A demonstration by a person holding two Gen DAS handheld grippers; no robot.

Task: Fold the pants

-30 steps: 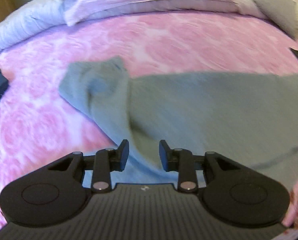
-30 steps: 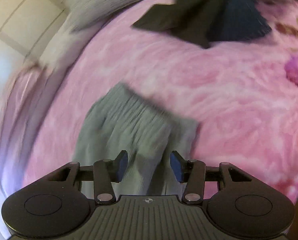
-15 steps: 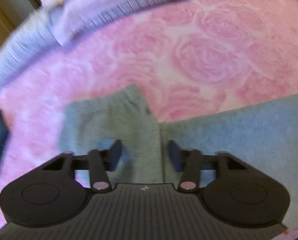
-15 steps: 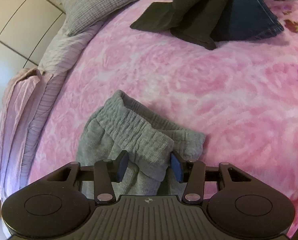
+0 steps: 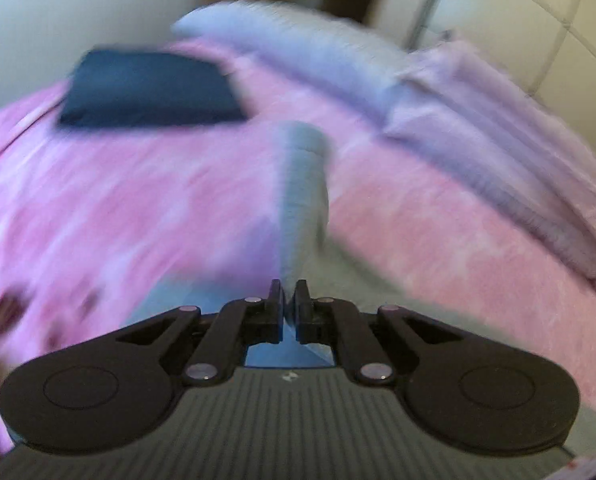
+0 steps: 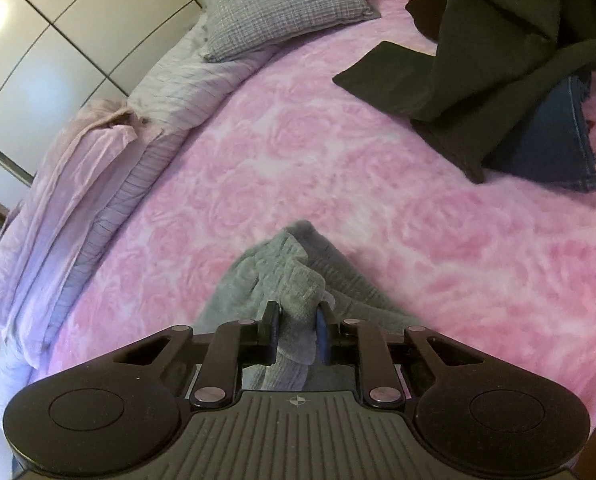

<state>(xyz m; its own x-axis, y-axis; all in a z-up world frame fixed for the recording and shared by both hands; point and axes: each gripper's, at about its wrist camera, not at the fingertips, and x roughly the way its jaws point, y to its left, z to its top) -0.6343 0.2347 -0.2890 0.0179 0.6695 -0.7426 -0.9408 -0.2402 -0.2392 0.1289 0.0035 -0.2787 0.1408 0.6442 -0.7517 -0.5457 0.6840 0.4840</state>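
Note:
Grey sweatpants (image 6: 282,268) lie on a pink rose-patterned blanket (image 6: 298,152). My right gripper (image 6: 298,316) is shut on a bunched fold of the ribbed waistband, and the cloth rises between its fingers. The left wrist view is blurred. There a narrow strip of the grey sweatpants (image 5: 303,184) runs away from my left gripper (image 5: 289,294). Its fingers are pressed almost together on the cloth at the near end of that strip. The stretch of the pants between the two grippers is hidden.
A folded navy garment (image 5: 146,88) lies at the far left of the bed. Dark garments (image 6: 477,60) and folded jeans (image 6: 549,140) sit at the far right. A grey pillow (image 6: 274,4) and lilac bedding (image 6: 98,184) line the edge by the white wardrobe (image 6: 38,40).
Both grippers were open over the pants and have closed on the cloth. The left one swung round, pulling a leg into a narrow strip. The right one has gathered up the waistband.

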